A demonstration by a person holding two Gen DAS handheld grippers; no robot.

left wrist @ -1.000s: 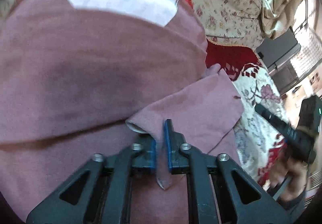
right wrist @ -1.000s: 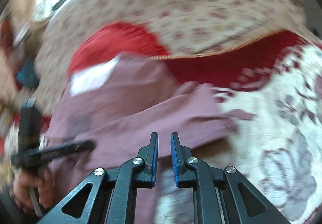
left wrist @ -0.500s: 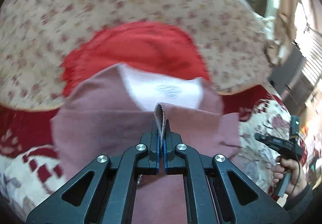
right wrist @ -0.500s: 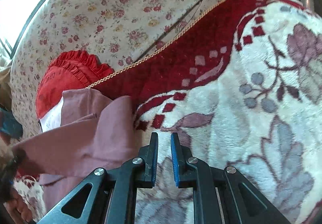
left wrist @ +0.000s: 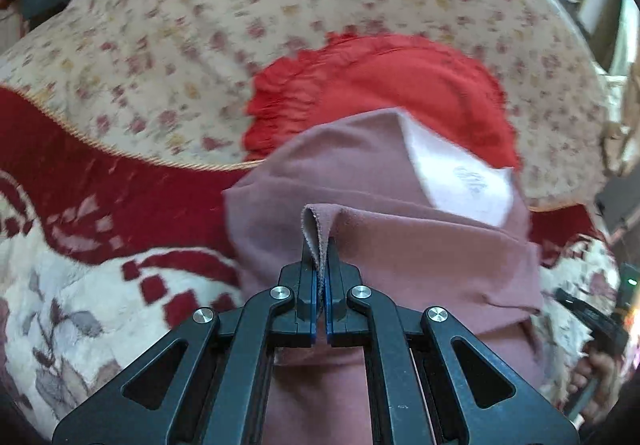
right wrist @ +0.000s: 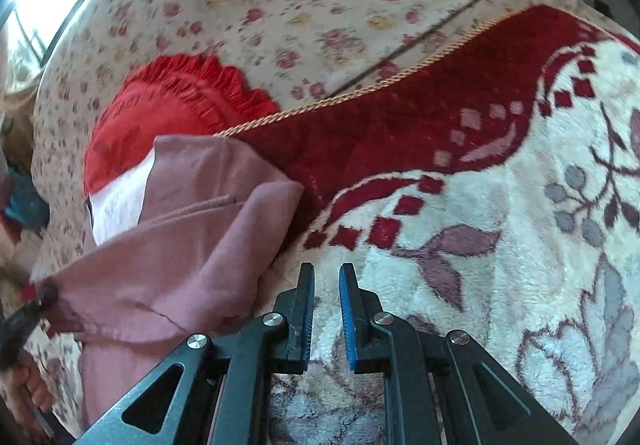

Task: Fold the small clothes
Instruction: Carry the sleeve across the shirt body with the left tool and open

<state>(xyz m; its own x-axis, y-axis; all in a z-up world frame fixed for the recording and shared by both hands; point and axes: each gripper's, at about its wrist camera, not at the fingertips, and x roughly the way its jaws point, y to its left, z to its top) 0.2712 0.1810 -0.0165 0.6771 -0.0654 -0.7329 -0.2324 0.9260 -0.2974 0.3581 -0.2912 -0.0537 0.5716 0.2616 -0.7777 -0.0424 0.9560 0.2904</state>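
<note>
Two grippers are in my hands, and only one of them works now. My left gripper (left wrist: pixel 320 277) is clenched on an edge of the mauve garment (left wrist: pixel 400 245); a small fold of cloth stands up between its blue pads. One second ago this gripper was low over the spread cloth, with its pads only beginning to catch the hem. Now it has lifted and carried the edge toward the red cushion (left wrist: pixel 400 85), so the cloth rises as a ridge across the garment. I judge that one fold is in progress and not yet laid down.

My right gripper (right wrist: pixel 326 309) is released, with a clear gap between its pads and nothing in it. A second ago it pointed at the garment; now it has turned aside and hangs over the plush blanket (right wrist: pixel 480 265), to the right of the cloth. The garment lies to its left, just beside it but not touching the pads, I think, though the near hem is partly hidden behind the left finger.

The garment rests on the blanket with its far end, where the white label (left wrist: pixel 464 177) shows, against the cushion, which leans on the floral sofa back (right wrist: pixel 320 5). For me it means the left side must finish the fold alone, or the right must come back.
</note>
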